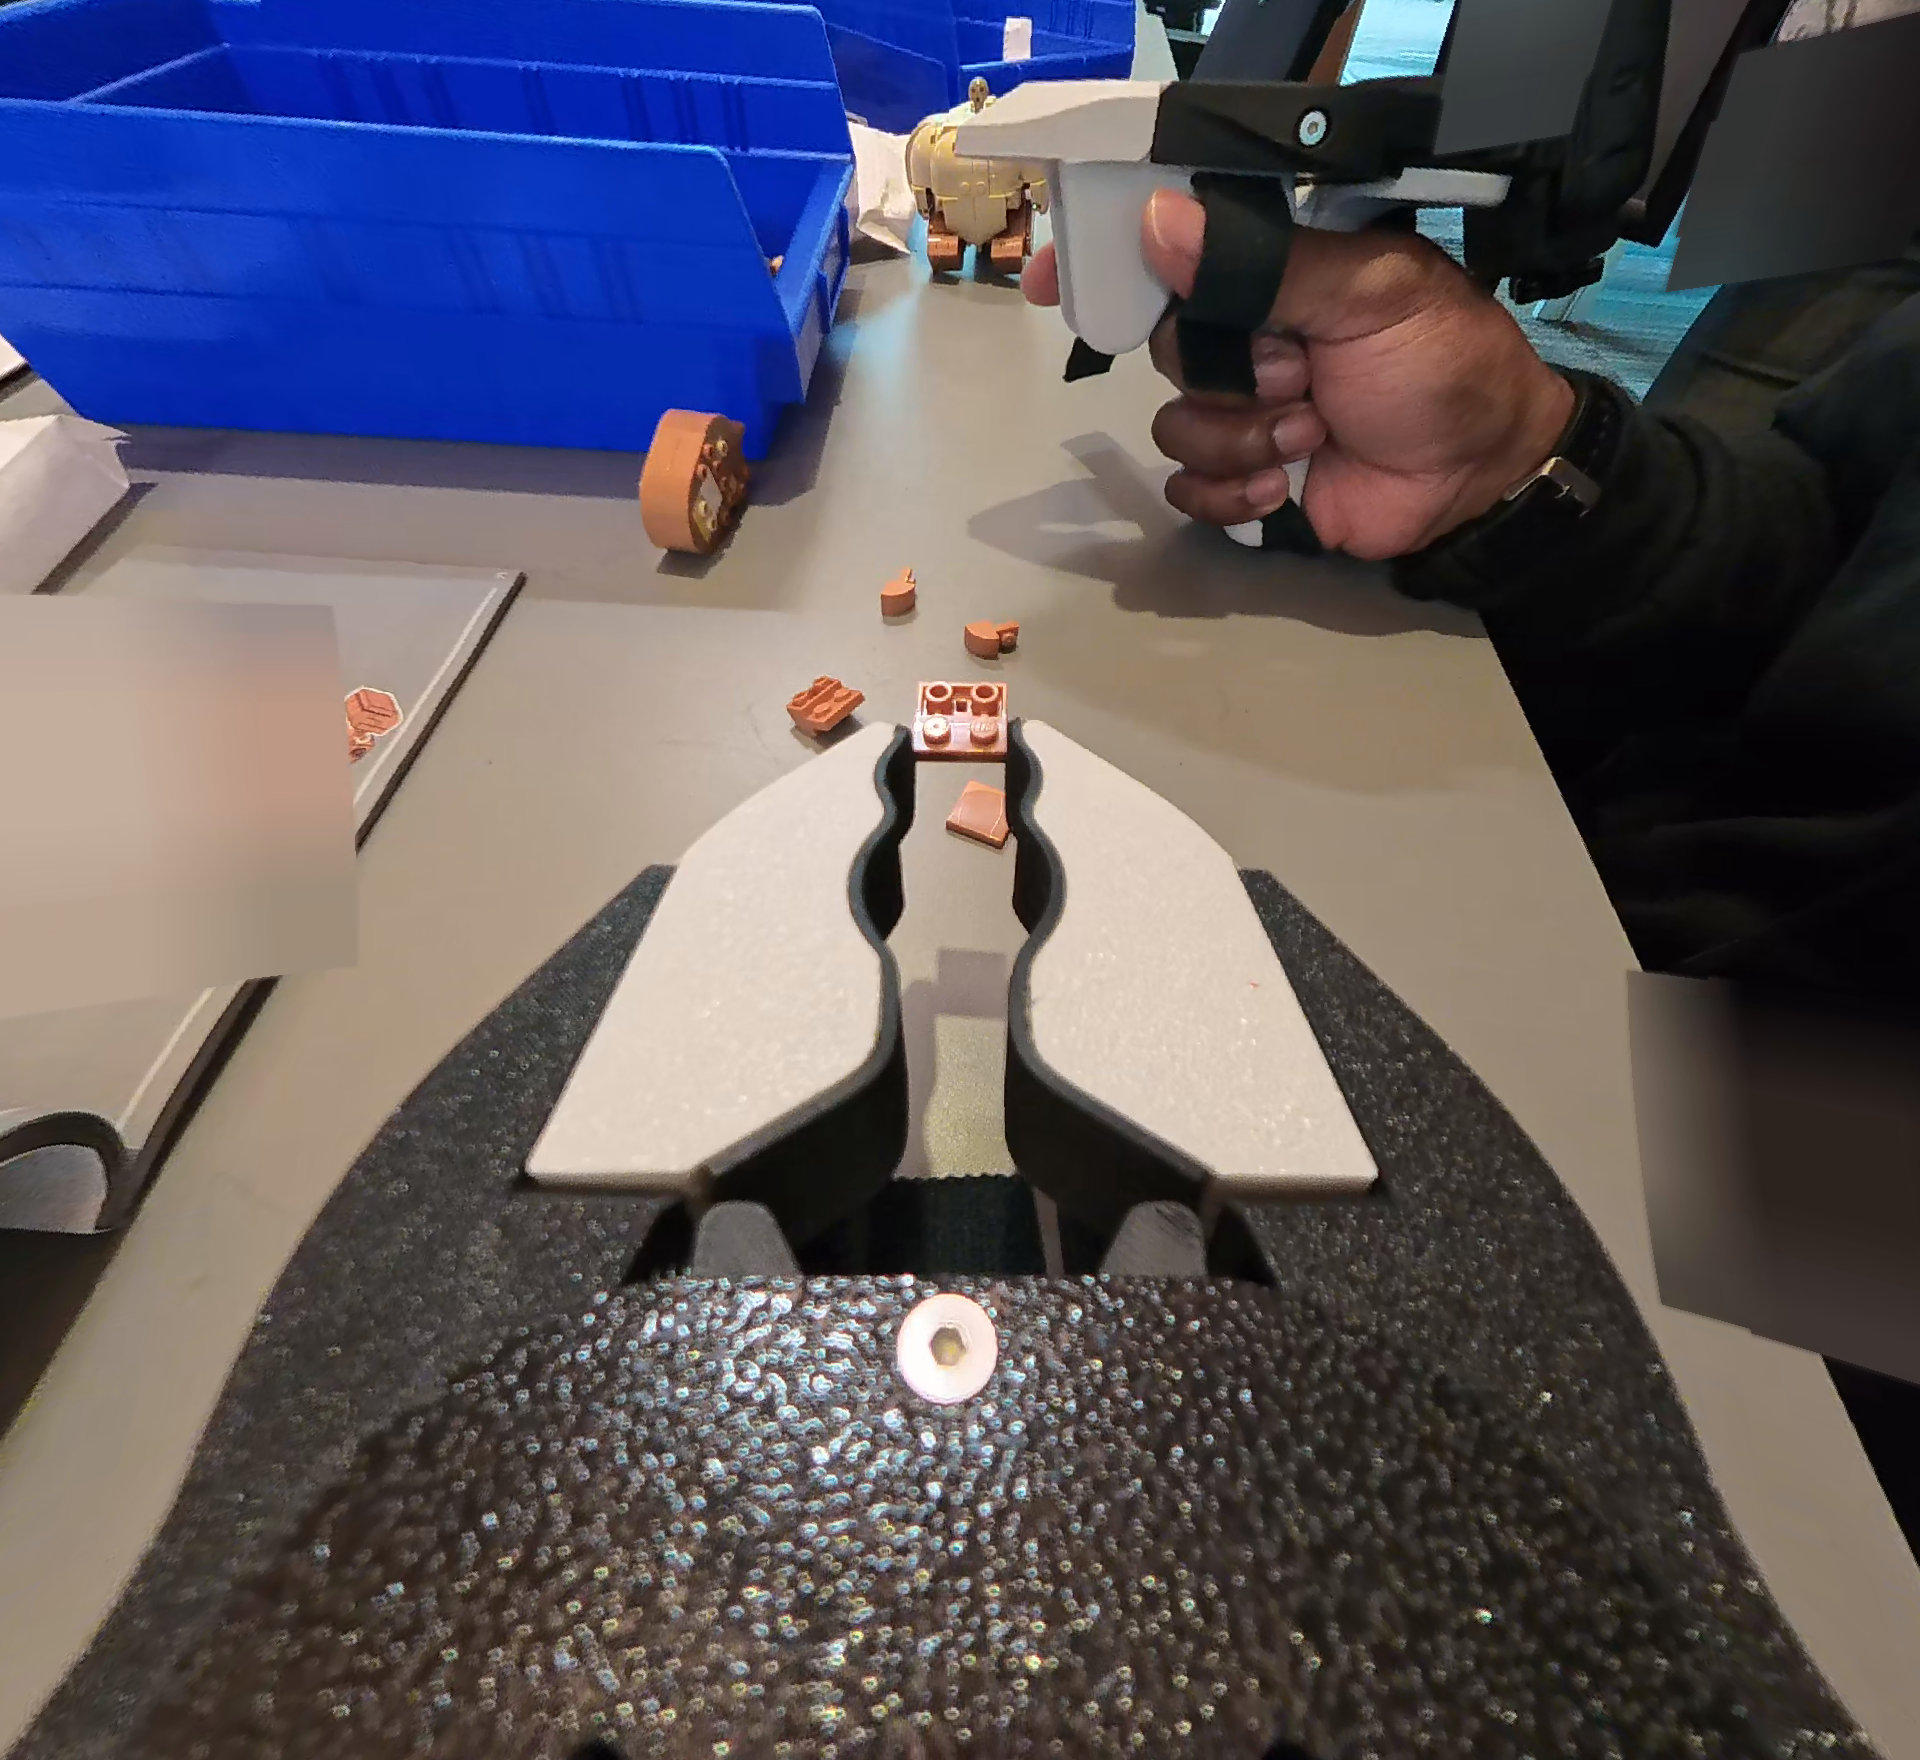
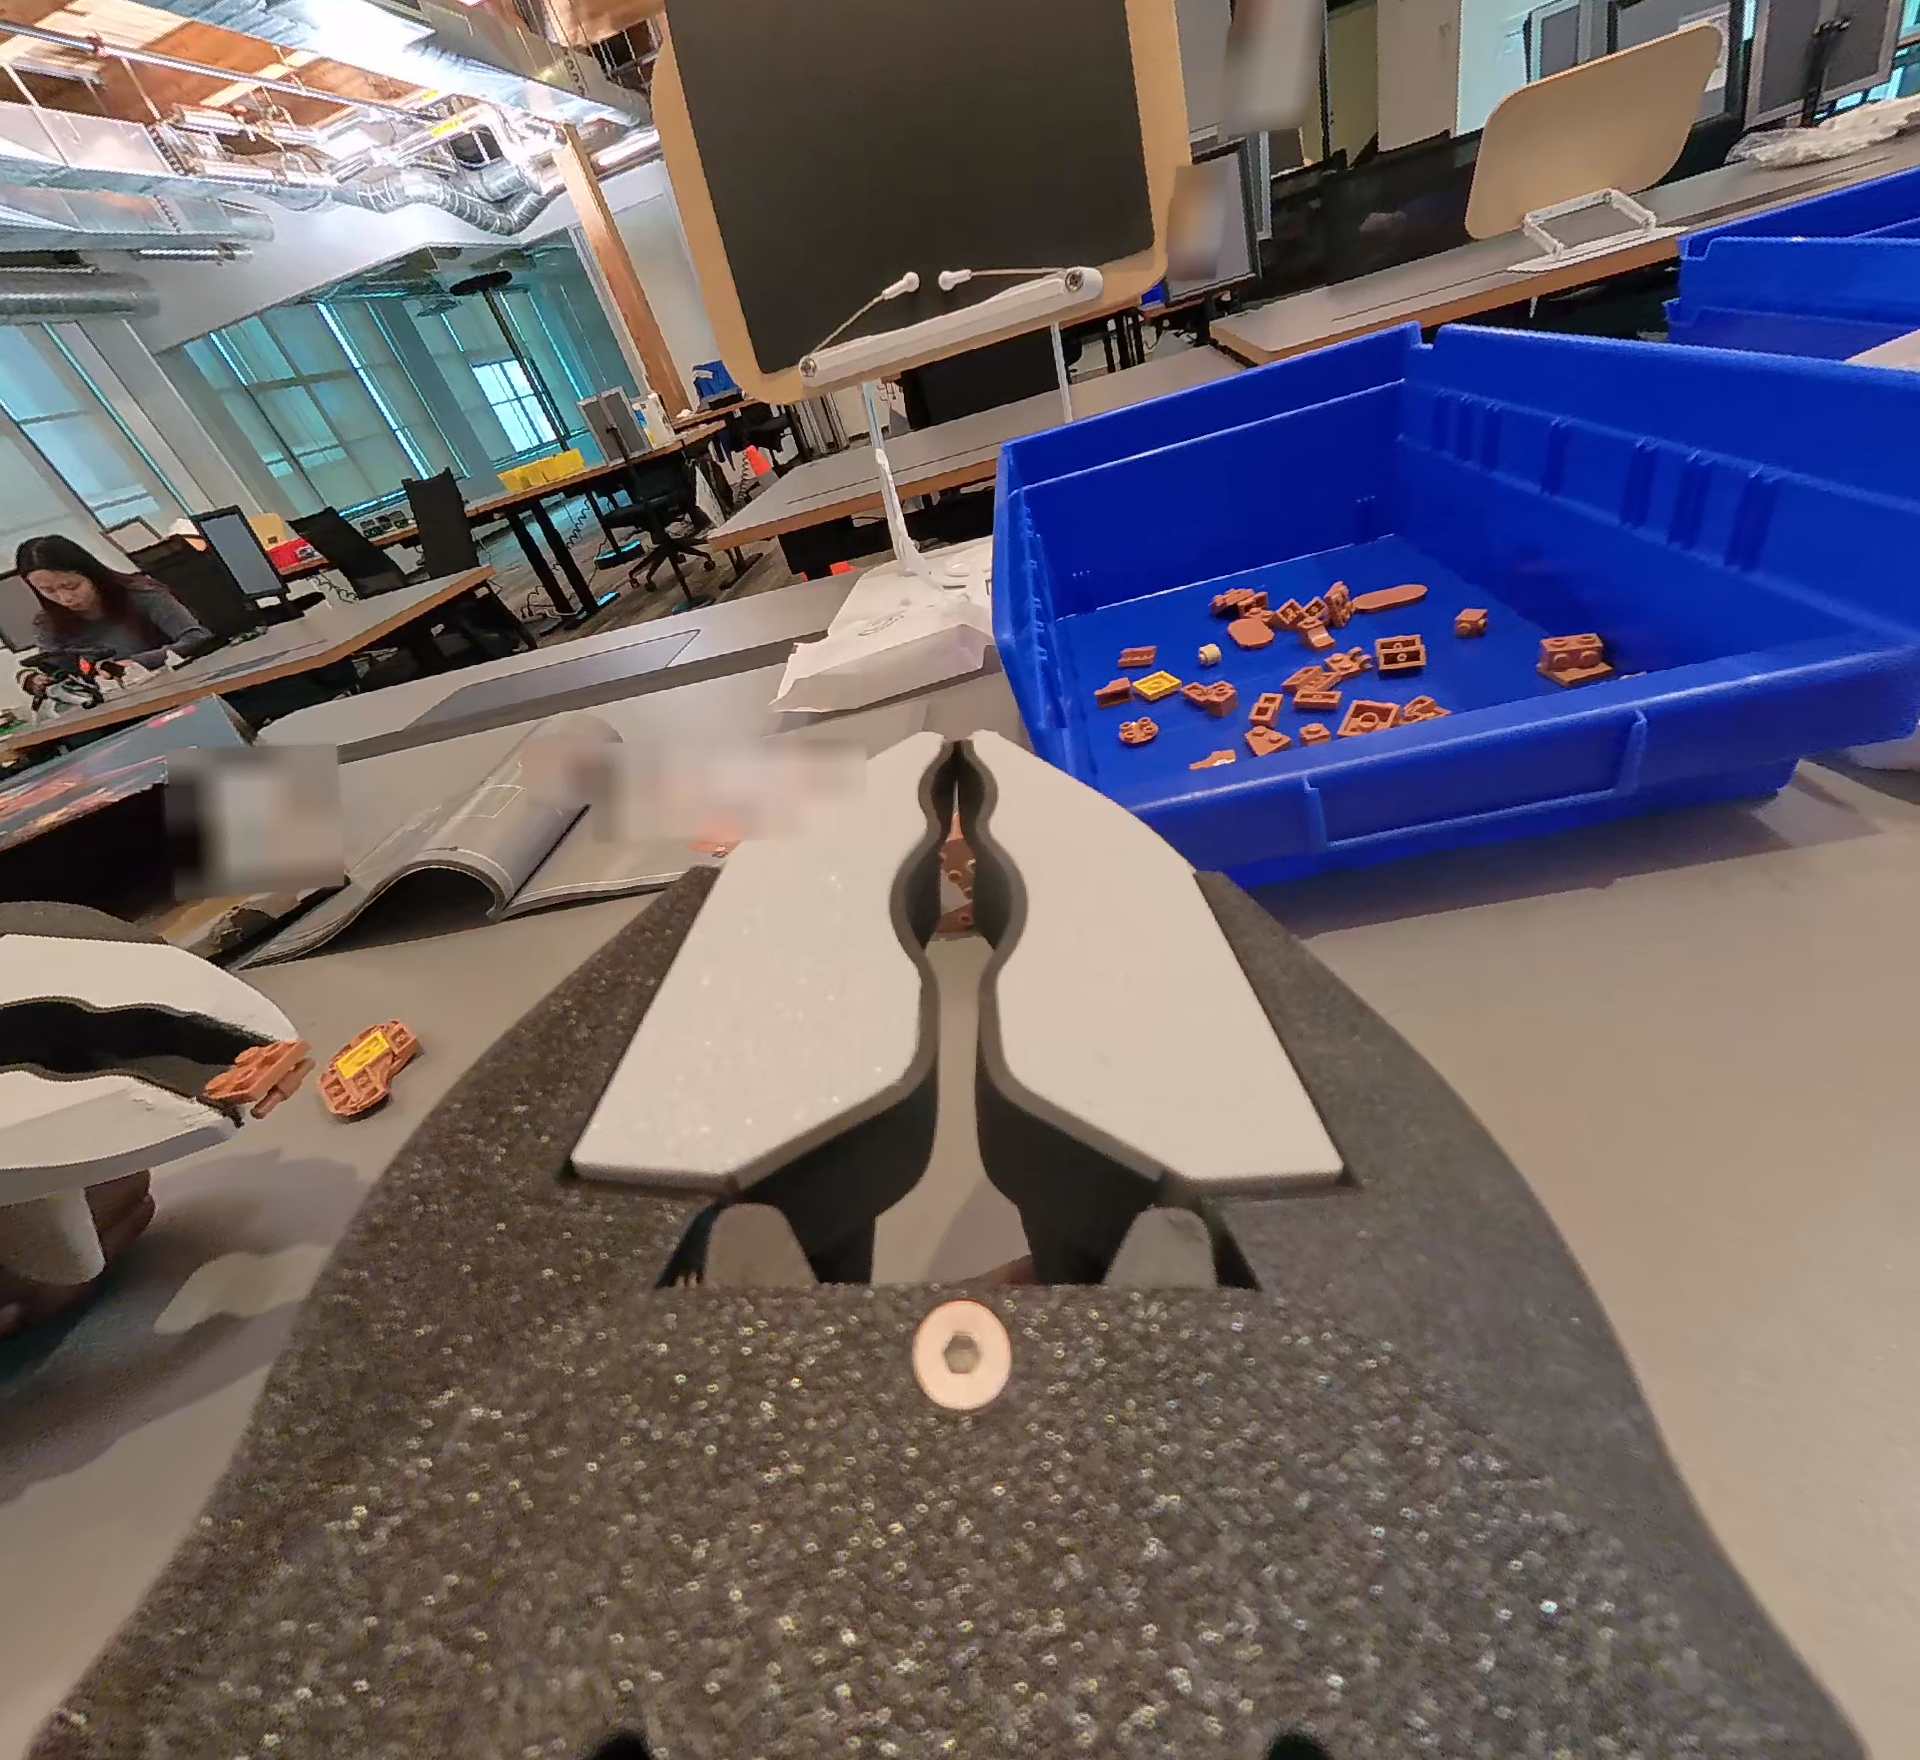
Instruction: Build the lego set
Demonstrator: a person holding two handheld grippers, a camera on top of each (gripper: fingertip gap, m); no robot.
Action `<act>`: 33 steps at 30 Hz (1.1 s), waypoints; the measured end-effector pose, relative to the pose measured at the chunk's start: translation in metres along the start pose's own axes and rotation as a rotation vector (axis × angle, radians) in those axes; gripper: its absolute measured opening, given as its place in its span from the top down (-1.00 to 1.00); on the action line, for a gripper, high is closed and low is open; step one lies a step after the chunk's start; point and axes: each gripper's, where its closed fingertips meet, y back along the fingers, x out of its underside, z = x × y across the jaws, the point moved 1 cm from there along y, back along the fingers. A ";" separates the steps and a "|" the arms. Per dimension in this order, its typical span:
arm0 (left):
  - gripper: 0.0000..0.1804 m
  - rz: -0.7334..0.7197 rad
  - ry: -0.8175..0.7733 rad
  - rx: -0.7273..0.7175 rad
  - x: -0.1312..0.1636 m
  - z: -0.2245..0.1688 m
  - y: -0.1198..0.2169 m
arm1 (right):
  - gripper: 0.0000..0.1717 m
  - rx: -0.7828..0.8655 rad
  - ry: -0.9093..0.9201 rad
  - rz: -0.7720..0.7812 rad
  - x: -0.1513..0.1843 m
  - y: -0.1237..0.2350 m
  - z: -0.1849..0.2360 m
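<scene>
On the grey table (image 1: 1195,775), the left gripper (image 1: 961,736) pinches a small brown studded brick (image 1: 960,721) between its fingertips, both pads pressed on its sides. Beneath the jaws lies a brown tile (image 1: 979,815); another brown piece (image 1: 826,704) sits just left of the tips, two more (image 1: 899,595) farther off. The right gripper (image 2: 957,754), held in a hand (image 1: 1382,401) far right, has its jaws closed tip to tip; a brown piece shows through the gap behind them, though whether it is gripped cannot be told. A blue bin (image 2: 1455,806) of brown pieces stands to its right.
</scene>
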 end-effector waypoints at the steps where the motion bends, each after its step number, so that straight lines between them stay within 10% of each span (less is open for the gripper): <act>1: 0.82 0.000 0.000 0.000 0.000 0.000 0.000 | 1.00 0.000 0.002 -0.001 0.000 0.000 0.000; 22: 0.82 -0.023 0.011 0.013 -0.004 -0.001 0.003 | 1.00 -0.325 0.272 0.292 0.044 0.027 0.052; 28: 0.82 -0.036 0.001 0.025 -0.009 -0.004 0.003 | 1.00 -0.127 0.474 0.269 0.007 0.019 -0.021; 33: 0.82 -0.030 -0.006 0.028 -0.008 -0.007 0.001 | 1.00 -0.242 0.474 0.199 -0.018 -0.001 0.030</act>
